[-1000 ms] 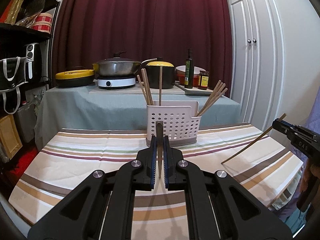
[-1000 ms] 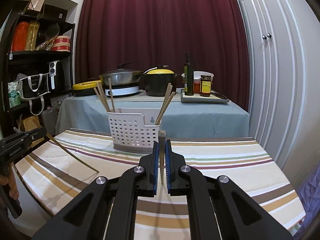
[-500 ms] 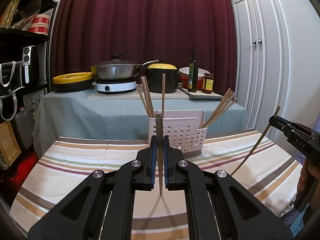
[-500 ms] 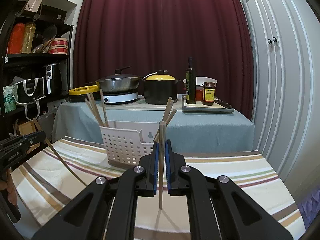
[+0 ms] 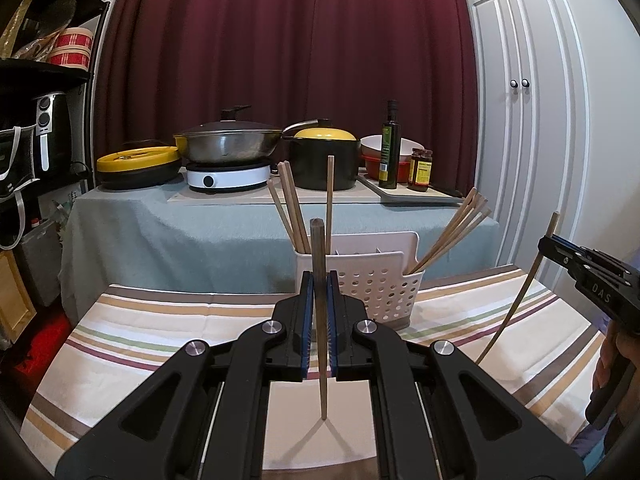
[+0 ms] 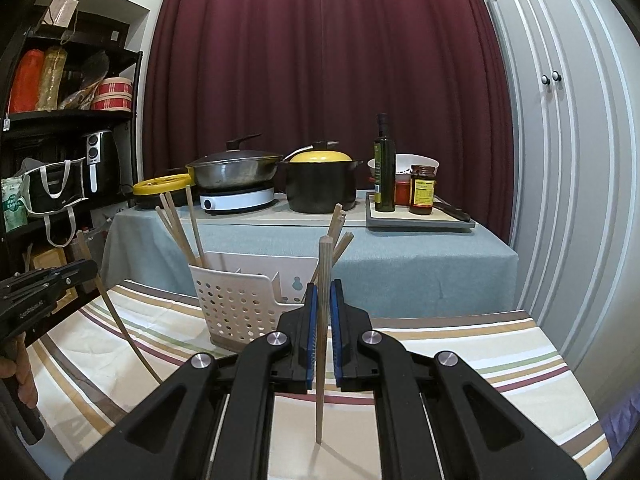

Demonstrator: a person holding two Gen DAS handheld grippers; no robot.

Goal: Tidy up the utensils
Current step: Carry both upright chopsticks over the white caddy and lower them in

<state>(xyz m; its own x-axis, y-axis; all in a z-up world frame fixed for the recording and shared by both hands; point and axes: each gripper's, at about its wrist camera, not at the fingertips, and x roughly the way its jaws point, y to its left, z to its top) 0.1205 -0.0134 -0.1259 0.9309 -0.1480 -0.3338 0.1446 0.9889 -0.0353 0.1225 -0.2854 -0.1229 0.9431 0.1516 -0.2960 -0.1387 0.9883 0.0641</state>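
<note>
A white perforated utensil caddy (image 5: pixel 376 292) (image 6: pixel 236 304) stands on the striped tablecloth (image 5: pixel 168 336), with wooden chopsticks leaning out of its left and right compartments. My left gripper (image 5: pixel 319 296) is shut on a darker wooden chopstick (image 5: pixel 320 320), held nearly upright with its tip above the cloth. My right gripper (image 6: pixel 324 312) is shut on a lighter chopstick (image 6: pixel 323 340), also upright. Each view shows the other gripper at its edge: the right gripper (image 5: pixel 560 250) and the left gripper (image 6: pixel 86 270), both short of the caddy.
Behind the table a counter with a grey cloth (image 5: pixel 180 232) carries a wok (image 5: pixel 232 148) on a hob, a black pot with a yellow lid (image 5: pixel 324 160), an oil bottle (image 6: pixel 384 168) and jars. Dark shelves (image 6: pixel 60 120) stand left, white cupboard doors (image 5: pixel 532 120) right.
Both grippers have risen and tilted their chopsticks from slanted to nearly upright. The caddy now sits lower and closer in both views.
</note>
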